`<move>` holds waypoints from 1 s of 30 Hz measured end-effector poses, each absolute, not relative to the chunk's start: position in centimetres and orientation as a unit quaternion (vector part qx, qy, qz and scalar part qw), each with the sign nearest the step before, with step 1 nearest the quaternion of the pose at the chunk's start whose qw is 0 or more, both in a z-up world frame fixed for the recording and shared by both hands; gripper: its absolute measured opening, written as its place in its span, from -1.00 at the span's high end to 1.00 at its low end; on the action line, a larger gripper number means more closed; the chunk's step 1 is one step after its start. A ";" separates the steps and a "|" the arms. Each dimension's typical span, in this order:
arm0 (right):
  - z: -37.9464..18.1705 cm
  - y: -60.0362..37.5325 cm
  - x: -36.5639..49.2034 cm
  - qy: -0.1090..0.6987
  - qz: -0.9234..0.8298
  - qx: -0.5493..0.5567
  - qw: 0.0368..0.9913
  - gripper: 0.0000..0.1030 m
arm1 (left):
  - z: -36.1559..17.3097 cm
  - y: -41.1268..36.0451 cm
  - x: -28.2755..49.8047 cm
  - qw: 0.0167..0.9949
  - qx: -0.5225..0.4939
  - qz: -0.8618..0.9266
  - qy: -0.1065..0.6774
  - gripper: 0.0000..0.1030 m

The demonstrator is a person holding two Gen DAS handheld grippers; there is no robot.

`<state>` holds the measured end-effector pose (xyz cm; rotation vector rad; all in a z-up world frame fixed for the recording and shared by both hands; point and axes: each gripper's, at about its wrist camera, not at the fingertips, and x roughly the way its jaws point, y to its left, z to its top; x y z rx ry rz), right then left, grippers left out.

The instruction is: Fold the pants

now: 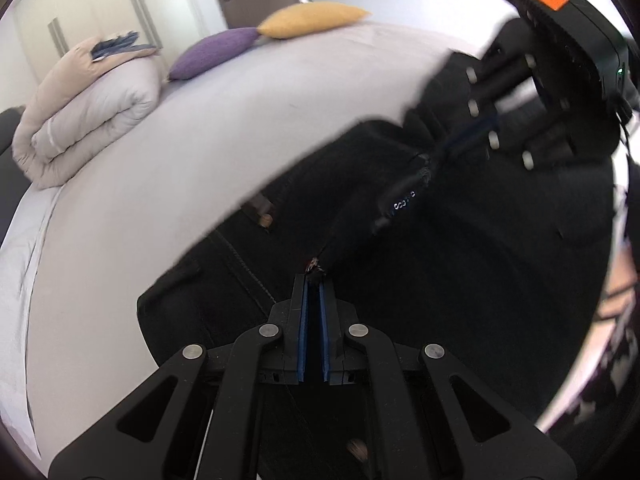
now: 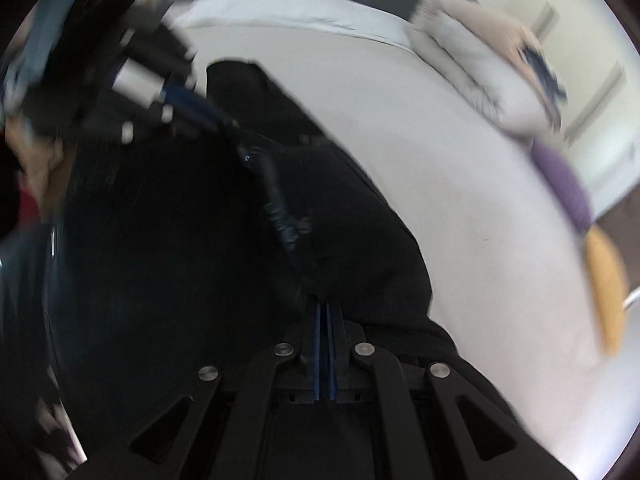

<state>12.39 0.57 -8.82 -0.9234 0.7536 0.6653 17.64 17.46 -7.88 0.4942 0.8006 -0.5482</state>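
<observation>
Black pants (image 1: 400,280) hang stretched between my two grippers above a light grey bed (image 1: 168,168). My left gripper (image 1: 314,276) is shut on the waistband edge of the pants. My right gripper shows at the upper right of the left wrist view (image 1: 436,152), also clamped on the waistband. In the right wrist view the right gripper (image 2: 325,300) is shut on the black pants (image 2: 340,208), and the left gripper (image 2: 236,124) shows at the upper left, pinching the same band. A button and stitched seam (image 1: 264,220) show on the fabric.
A folded beige-grey duvet (image 1: 88,108) lies at the far left of the bed, with a dark folded garment on top. A purple cushion (image 1: 216,54) and a yellow cushion (image 1: 312,20) lie at the far edge. Wardrobe doors and a brown door stand behind.
</observation>
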 end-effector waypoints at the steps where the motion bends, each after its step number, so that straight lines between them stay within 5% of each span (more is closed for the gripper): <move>1: -9.0 0.7 11.1 0.338 0.307 -0.446 0.770 0.93 | -8.2 17.2 16.3 0.851 0.243 -0.269 0.381 0.93; 7: -11.4 2.9 3.2 0.286 0.297 -0.549 0.727 0.93 | -10.5 16.5 9.9 0.823 0.283 -0.287 0.399 0.93; 30: -14.8 3.9 -8.8 0.259 0.293 -0.588 0.708 0.94 | -10.8 18.2 3.1 0.802 0.287 -0.309 0.424 0.94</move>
